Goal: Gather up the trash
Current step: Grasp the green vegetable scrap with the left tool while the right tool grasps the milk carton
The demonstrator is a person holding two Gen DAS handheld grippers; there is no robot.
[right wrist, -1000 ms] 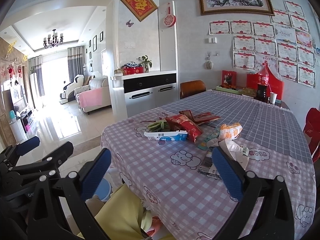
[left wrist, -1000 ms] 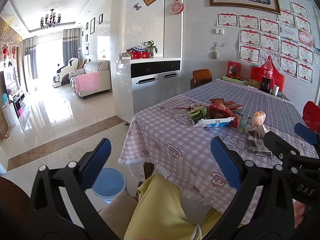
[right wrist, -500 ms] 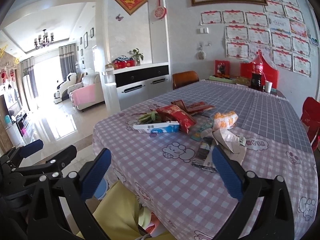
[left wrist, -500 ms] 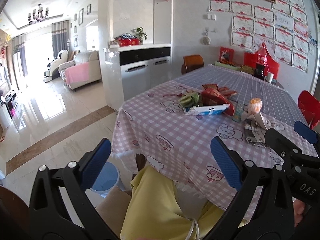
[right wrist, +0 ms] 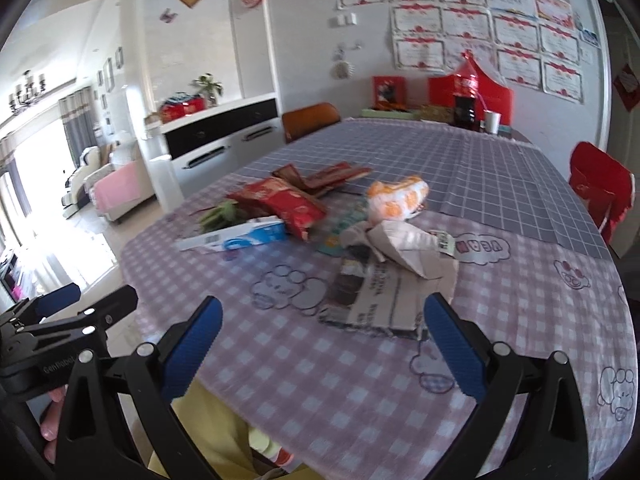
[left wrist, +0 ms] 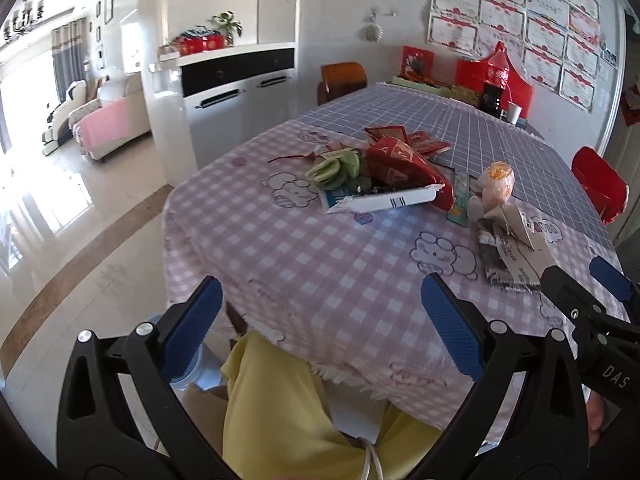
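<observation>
Trash lies in a heap on the pink checked tablecloth (left wrist: 304,256): a white and blue carton (left wrist: 376,202) (right wrist: 240,236), a red snack bag (left wrist: 404,160) (right wrist: 288,204), green peels (left wrist: 334,166), an orange and white wrapper (left wrist: 498,184) (right wrist: 396,198), and crumpled paper on a printed flat pack (left wrist: 516,248) (right wrist: 396,276). My left gripper (left wrist: 320,332) is open and empty over the table's near edge. My right gripper (right wrist: 320,344) is open and empty, just short of the printed paper.
A blue bin (left wrist: 200,364) stands on the floor under the table edge, mostly hidden by the left finger. A cola bottle (right wrist: 466,96), a cup and red boxes stand at the table's far end. A red chair (right wrist: 600,188) is at right, a white cabinet (left wrist: 236,84) at left.
Both grippers have moved forward and down toward the table; the trash heap looks larger and nearer. Both stay open and empty.
</observation>
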